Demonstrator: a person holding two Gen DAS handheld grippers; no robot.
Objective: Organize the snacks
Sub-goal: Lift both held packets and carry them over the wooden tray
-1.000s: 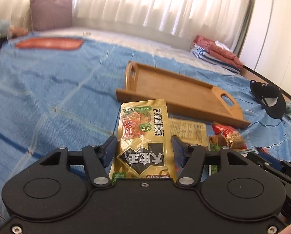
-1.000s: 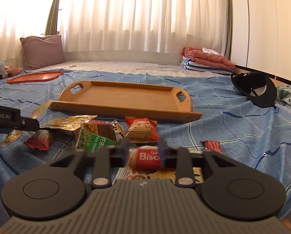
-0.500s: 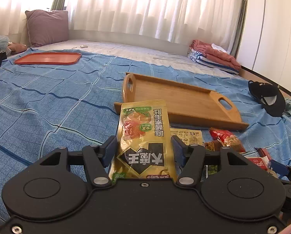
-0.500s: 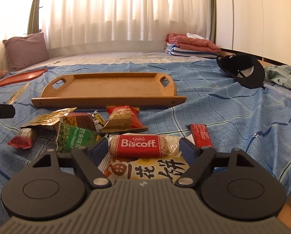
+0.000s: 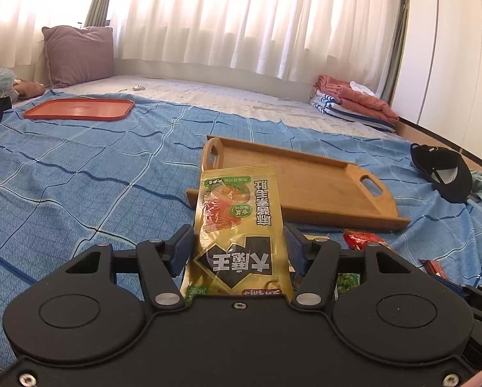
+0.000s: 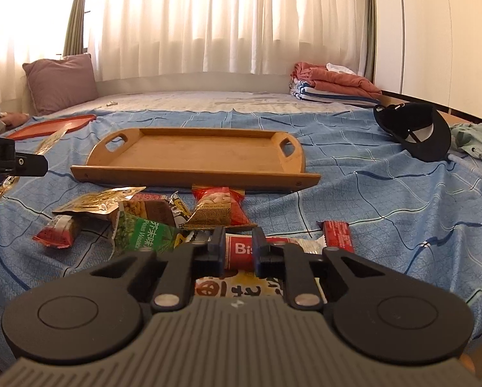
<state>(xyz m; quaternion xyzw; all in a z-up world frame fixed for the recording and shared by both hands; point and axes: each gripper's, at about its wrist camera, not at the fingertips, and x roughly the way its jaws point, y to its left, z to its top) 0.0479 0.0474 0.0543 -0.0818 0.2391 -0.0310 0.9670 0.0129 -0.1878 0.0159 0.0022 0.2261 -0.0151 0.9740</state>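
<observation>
The left gripper (image 5: 239, 245) clamps a flat yellow-green snack packet (image 5: 237, 225), held above the blue checked bedcover (image 5: 79, 177), near the empty wooden handled tray (image 5: 292, 177). The right gripper (image 6: 238, 246) has its jaws nearly together around a red Biscoff biscuit pack (image 6: 237, 251); whether they grip it, I cannot tell.

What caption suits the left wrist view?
Left gripper holds a yellow snack packet above the blue bedspread, wooden tray ahead.
</observation>
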